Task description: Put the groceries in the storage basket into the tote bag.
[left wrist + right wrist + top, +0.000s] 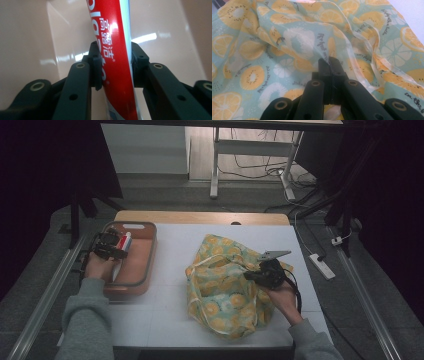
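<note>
A red and white toothpaste tube (113,57) stands between the jaws of my left gripper (113,63), which is shut on it. In the high view that left gripper (111,246) sits over the pink tray (145,270) at the table's left, with the tube (125,241) poking out beside it. A soft bag printed with lemon slices on pale green (225,290) lies at the table's middle right. My right gripper (328,62) is shut on a fold of the bag's fabric (294,42); in the high view the right gripper (252,275) rests on the bag's right side.
The white table top (170,245) has bare room between tray and bag. A wooden strip (200,217) runs along the far edge. A power strip (322,266) and cables lie on the floor to the right. Metal rails (47,290) flank the table.
</note>
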The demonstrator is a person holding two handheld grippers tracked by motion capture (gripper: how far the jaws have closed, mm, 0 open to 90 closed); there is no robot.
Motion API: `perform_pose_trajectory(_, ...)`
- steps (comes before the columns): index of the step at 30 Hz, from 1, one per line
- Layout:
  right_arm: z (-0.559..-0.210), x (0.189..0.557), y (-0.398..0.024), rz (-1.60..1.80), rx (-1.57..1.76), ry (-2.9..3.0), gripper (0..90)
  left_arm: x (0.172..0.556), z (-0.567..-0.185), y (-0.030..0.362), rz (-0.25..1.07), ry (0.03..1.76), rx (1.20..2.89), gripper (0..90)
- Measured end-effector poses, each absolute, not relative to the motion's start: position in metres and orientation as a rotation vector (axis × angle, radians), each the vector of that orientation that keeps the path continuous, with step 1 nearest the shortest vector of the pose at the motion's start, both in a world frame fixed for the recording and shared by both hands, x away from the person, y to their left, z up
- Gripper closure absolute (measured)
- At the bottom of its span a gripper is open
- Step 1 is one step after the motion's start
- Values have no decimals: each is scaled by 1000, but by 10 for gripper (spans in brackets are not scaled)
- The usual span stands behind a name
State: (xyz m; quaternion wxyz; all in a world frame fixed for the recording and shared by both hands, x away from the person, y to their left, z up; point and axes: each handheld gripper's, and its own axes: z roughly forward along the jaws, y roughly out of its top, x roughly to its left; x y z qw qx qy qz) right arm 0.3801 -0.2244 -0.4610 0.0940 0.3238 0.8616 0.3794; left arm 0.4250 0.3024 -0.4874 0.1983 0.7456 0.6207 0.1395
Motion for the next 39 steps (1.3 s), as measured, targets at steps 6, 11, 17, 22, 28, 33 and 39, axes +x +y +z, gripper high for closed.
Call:
perform_pose_trajectory(6, -460, 380, -225, 1128, 954, 2551, 890, 413, -464, 307, 426, 1622, 1950, 684)
perform_pose_trajectory(11, -460, 380, -225, 1128, 960, 2550, 890, 402, -445, 311, 401, 1512, 1834, 687)
perform_pose_trajectory(17, -460, 380, -225, 1131, 959, 2548, 890, 394, -433, 313, 345, 1396, 1760, 690)
perform_pose_trajectory(22, -460, 380, -225, 1126, 960, 2547, 890, 389, -425, 307, 322, 1316, 1722, 692)
perform_pose_trajectory(28, -460, 380, -226, 1129, 961, 2545, 890, 386, -419, 299, 283, 1226, 1714, 694)
perform_pose_trajectory(33, -459, 380, -226, 1132, 959, 2542, 890, 384, -415, 290, 241, 1165, 1708, 695)
perform_pose_trajectory(39, -459, 380, -226, 1133, 960, 2540, 890, 380, -408, 274, 177, 1067, 1708, 697)
